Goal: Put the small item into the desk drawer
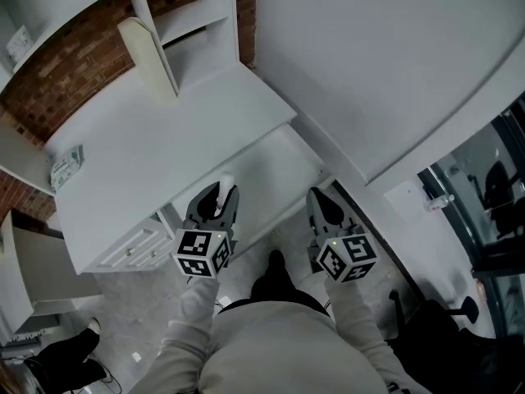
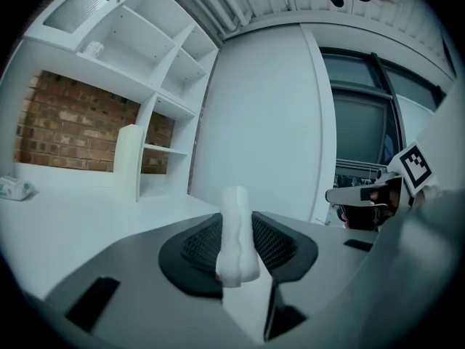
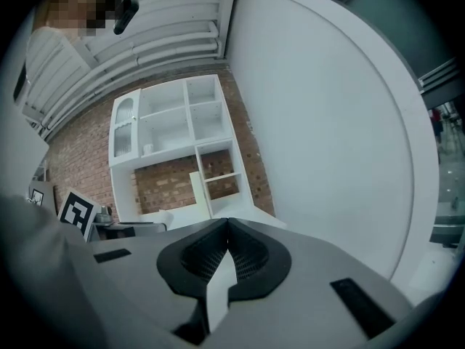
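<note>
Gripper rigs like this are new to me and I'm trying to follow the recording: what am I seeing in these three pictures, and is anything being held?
A person holds a two-jaw gripper in each hand, and each bears a marker cube. The head view looks down from the person's head at the left gripper, the right gripper and a white desk with drawers. A small packet lies on the desk. The other two pictures come from cameras riding on the grippers, looking along their jaws. The left jaws are closed on a small white item. The right jaws are together and empty.
</note>
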